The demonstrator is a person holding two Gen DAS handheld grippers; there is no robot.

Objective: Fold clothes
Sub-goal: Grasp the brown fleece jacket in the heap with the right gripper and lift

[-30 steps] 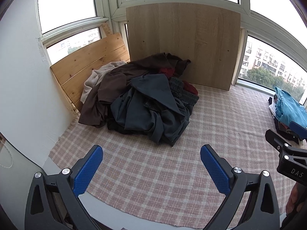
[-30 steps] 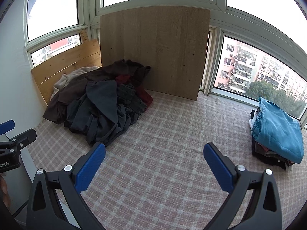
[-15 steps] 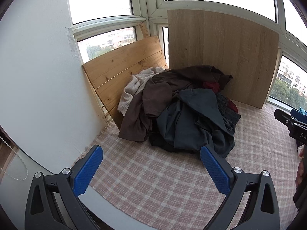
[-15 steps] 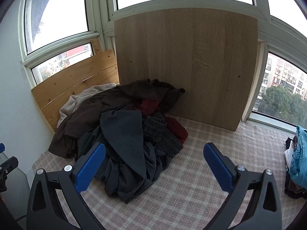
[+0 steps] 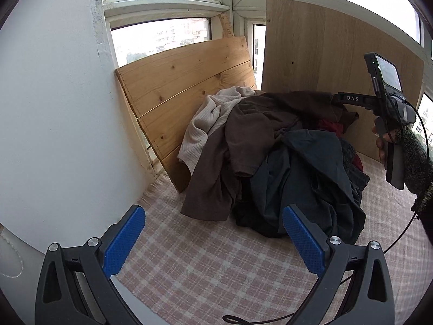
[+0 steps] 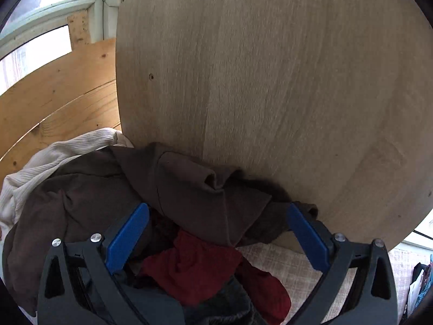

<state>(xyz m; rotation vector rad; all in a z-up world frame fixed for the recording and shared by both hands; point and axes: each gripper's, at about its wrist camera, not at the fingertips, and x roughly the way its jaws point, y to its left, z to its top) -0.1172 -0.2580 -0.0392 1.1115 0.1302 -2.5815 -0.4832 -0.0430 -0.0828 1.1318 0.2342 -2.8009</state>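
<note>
A heap of unfolded clothes (image 5: 273, 162) lies on the pink checked cloth (image 5: 205, 265): a brown garment (image 5: 254, 132) on top, a cream knit (image 5: 205, 119) at its left, a dark blue-grey one (image 5: 311, 178) in front. My left gripper (image 5: 213, 241) hovers open in front of the heap, nothing between its blue pads. My right gripper (image 6: 216, 233) is open right over the top rear of the heap, its blue pads either side of a fold of the brown garment (image 6: 205, 197), with a red garment (image 6: 200, 268) below. The left wrist view shows the right gripper's body (image 5: 384, 103) held by a hand above the heap.
A large wooden board (image 6: 270, 94) leans upright just behind the heap, close ahead of the right gripper. A pine plank panel (image 5: 184, 92) leans at the left against the window. A white wall (image 5: 48, 124) borders the left side. Folded clothes (image 6: 422, 279) peek in at far right.
Both grippers have moved forward and left toward the heap. The right gripper has come down close over the brown garment at the top; both stay open.
</note>
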